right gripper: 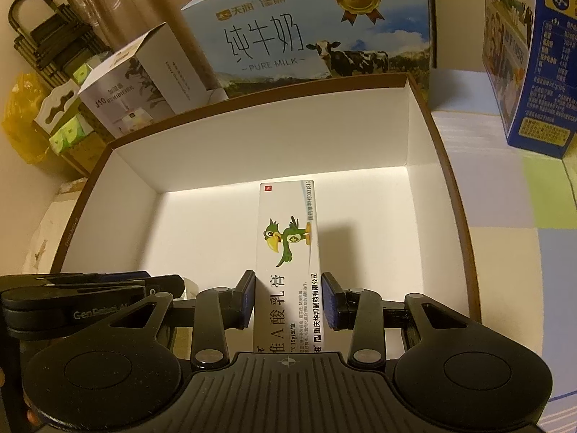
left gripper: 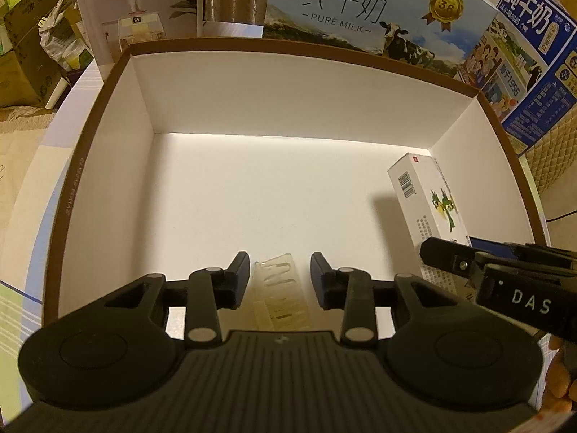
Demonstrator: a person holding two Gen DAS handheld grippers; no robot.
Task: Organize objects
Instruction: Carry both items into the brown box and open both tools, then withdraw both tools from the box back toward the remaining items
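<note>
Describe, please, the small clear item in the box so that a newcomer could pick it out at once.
Find the white box with a brown rim, in front of the milk carton. On its floor near the front, between the left gripper fingers, lies a clear plastic strip. Its only neighbour, the ointment carton, is opaque and printed.

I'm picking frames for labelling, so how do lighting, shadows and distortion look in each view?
Left wrist view: dim, warm light, fisheye bending the tray rim, dark vignette corners, and the ointment box throws a shadow leftward. Right wrist view: same warm cast, a bright band along the tray floor's far edge, box print sharp, shadow falling rightward.
</note>
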